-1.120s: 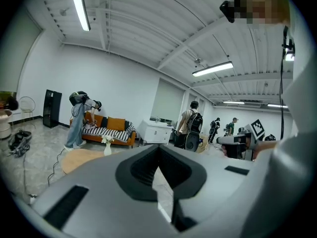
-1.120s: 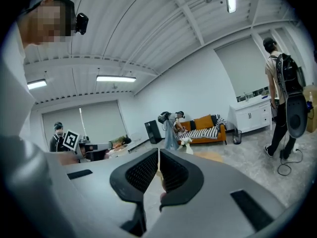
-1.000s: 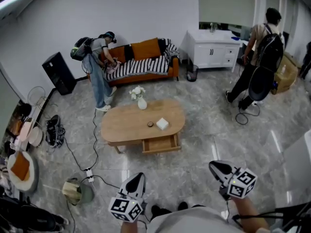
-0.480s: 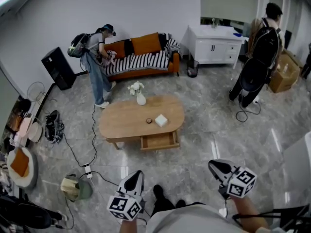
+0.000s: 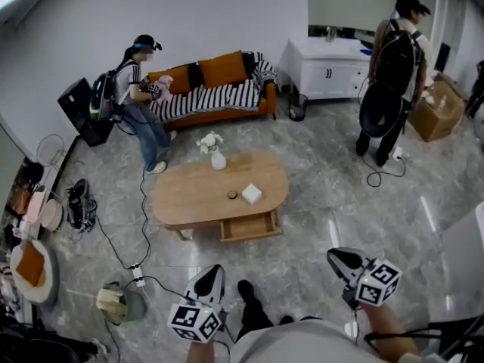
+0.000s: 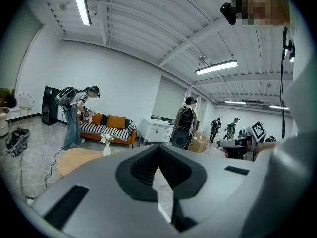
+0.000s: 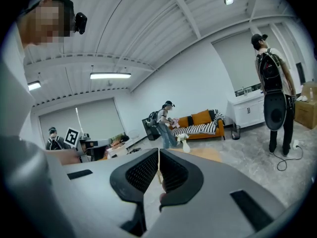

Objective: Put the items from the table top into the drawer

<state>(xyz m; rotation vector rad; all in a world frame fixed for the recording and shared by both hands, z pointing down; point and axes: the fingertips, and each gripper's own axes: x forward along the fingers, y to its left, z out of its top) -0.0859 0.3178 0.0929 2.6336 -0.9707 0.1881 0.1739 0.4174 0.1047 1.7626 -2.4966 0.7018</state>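
Note:
An oval wooden coffee table [image 5: 189, 195] stands mid-floor in the head view, its front drawer [image 5: 248, 225] pulled open. On the top lie a white box [image 5: 252, 193] and a small brown round thing [image 5: 232, 195], with a white vase of flowers [image 5: 217, 158] behind them. My left gripper [image 5: 212, 277] and right gripper [image 5: 338, 259] hang at the bottom of that view, well short of the table. Both are shut with nothing between their jaws. The left gripper view shows its tips [image 6: 158, 147] meeting, and the right gripper view shows the same [image 7: 159, 150].
A person with a backpack [image 5: 132, 100] stands left of the orange sofa [image 5: 215, 89]. Another person [image 5: 393, 74] stands by the white cabinet [image 5: 329, 70] at the right. Cables and a power strip [image 5: 138, 272] lie on the marble floor left of me, with shoes and clutter along the left wall.
My foot has come forward and both grippers have shifted slightly with me. The person at the sofa has stepped left and turned. The person at the right has moved toward the cabinet.

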